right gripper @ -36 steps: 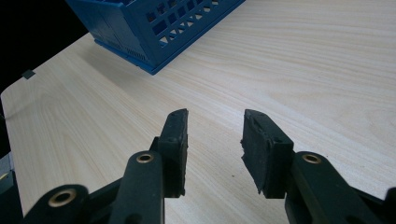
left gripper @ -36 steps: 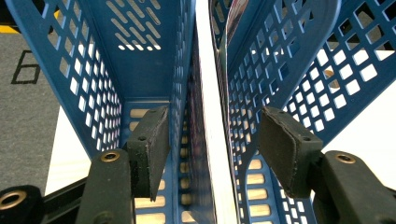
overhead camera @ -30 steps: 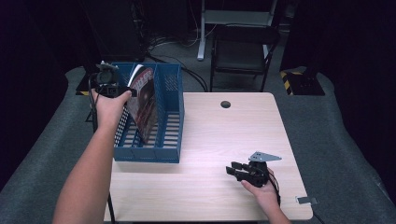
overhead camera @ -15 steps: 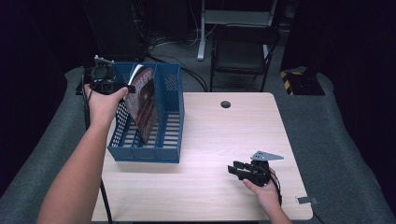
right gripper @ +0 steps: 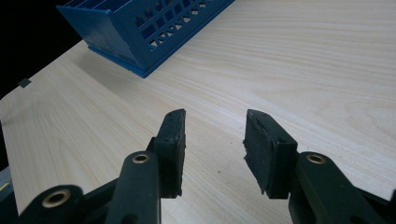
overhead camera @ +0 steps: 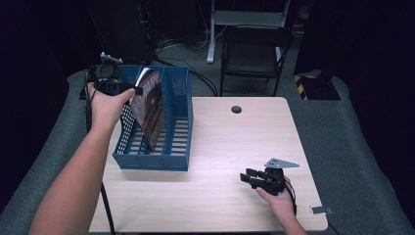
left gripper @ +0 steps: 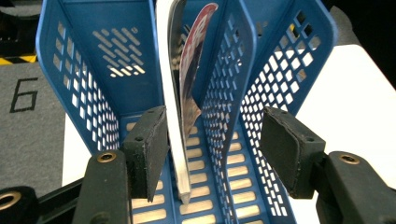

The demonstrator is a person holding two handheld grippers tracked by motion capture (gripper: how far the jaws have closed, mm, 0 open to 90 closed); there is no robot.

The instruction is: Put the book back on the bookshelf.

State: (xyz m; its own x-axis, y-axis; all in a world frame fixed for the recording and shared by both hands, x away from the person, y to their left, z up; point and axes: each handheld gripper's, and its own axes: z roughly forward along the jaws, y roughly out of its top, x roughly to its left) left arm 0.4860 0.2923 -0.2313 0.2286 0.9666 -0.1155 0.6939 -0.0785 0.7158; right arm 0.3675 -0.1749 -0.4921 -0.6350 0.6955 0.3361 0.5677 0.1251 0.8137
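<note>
Now the magazine (left gripper: 187,88) stands on edge in the blue file rack (overhead camera: 177,117), leaning on a divider, long axis running away from your left gripper (left gripper: 212,144). Its jaws straddle it, open, pads apart. Your right gripper (right gripper: 214,140) rests open, empty, well apart on the table (overhead camera: 235,142).

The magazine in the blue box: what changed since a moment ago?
The left gripper has drawn up and back from the magazine, with open jaws; the magazine stands between them in the left gripper view, the pads not pressing it. It leans in the blue file rack as before. The right gripper stayed put, open over the table.
</note>
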